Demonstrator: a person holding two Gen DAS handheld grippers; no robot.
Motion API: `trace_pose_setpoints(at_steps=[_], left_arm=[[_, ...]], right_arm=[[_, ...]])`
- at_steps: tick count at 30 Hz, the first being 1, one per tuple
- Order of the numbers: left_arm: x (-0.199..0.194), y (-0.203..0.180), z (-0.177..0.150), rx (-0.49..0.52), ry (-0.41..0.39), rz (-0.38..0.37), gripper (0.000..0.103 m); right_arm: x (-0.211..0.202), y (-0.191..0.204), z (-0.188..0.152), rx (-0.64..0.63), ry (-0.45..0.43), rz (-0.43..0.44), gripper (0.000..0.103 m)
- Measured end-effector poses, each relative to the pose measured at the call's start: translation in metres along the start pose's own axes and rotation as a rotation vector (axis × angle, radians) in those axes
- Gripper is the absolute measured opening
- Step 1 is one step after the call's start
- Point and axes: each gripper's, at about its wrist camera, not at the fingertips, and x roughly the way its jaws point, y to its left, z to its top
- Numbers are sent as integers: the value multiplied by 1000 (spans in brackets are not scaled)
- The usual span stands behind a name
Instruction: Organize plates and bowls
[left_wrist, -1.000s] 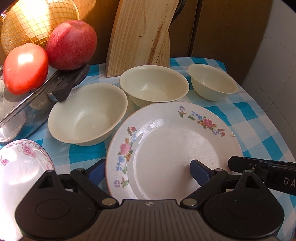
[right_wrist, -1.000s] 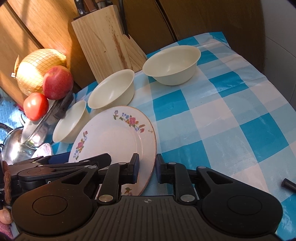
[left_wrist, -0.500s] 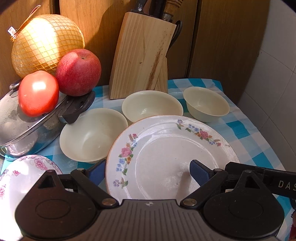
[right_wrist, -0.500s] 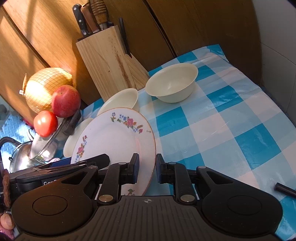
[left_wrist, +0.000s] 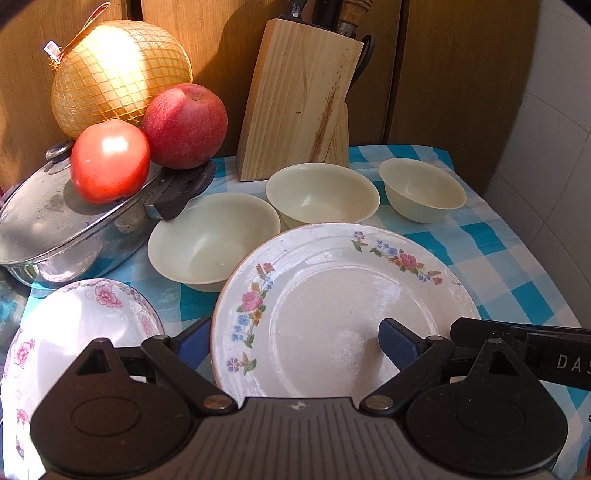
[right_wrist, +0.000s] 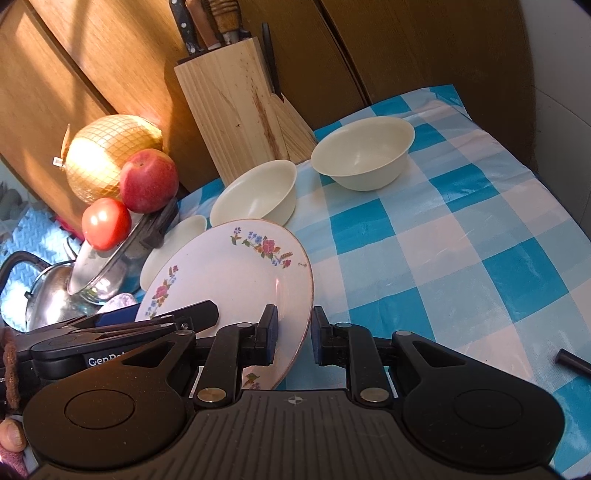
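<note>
Floral plate (right_wrist: 236, 273) tilted, lifted off checked tablecloth (right_wrist: 461, 236), rim between fingers of right gripper (right_wrist: 293, 338); small gap visible on outer side, so firm clamp not certain. Left gripper (left_wrist: 291, 341) spread wide, straddling same plate, not pinching. Pink-rose plate (left_wrist: 74, 325) lies flat at near left edge of cloth, likely stacking target. Three cream bowls (left_wrist: 321, 195) stand apart along far edge, unnested. Pot lid (left_wrist: 55, 210) carries tomato (left_wrist: 110, 160) and apple (left_wrist: 184, 125). Judgement: early stage; plates unstacked, bowls untouched.
</note>
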Motion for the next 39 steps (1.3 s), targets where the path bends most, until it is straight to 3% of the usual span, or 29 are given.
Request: trace_pose_setpoints(at_steps=[22,30,39], left_arm=[[-35,11,-57,6,31,77,89],[-51,17,-81,-1,42,84,89],[-63,25,-103,-29,67,46,90]], right_arm=[[-14,31,-47,-130,80,22,26],[-21,43,-75,-172,122,28,27],[-35,58,-97,-260,110,12,29]])
